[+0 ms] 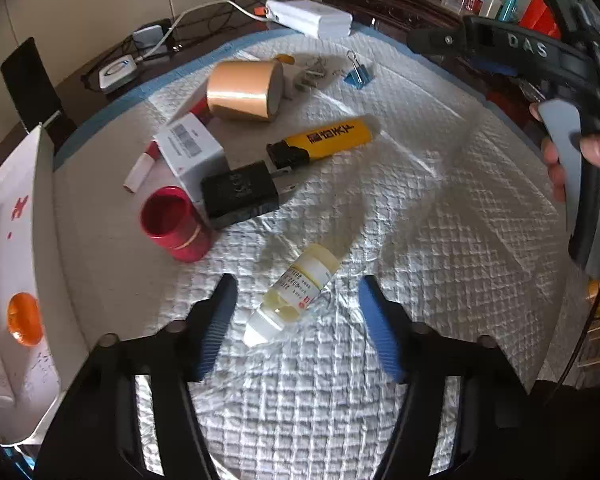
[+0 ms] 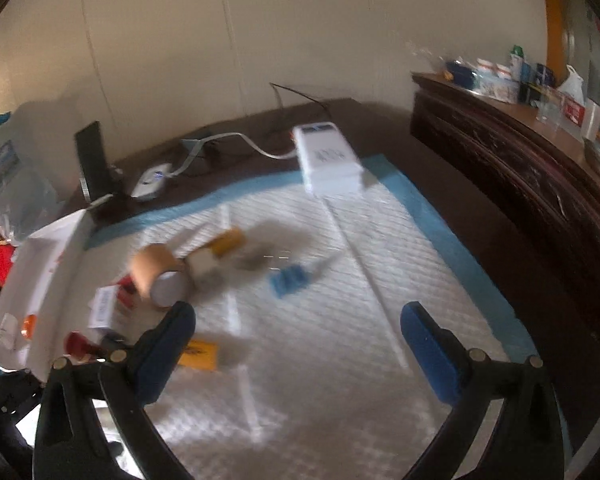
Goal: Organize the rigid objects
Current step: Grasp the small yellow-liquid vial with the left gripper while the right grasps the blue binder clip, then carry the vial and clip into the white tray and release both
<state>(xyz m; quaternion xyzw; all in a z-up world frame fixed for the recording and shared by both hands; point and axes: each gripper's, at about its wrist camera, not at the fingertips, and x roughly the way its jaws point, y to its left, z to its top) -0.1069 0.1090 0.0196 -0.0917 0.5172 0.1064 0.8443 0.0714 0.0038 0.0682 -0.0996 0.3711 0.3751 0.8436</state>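
Bottle (image 1: 296,292) lies on its side on the quilted pad (image 1: 420,220), between the left gripper's (image 1: 298,320) half-open fingers, pads not touching it. Step: closing in to grasp; next, squeeze and lift toward the white box (image 1: 16,240) beside it. Right gripper (image 2: 296,344) wide open, empty.
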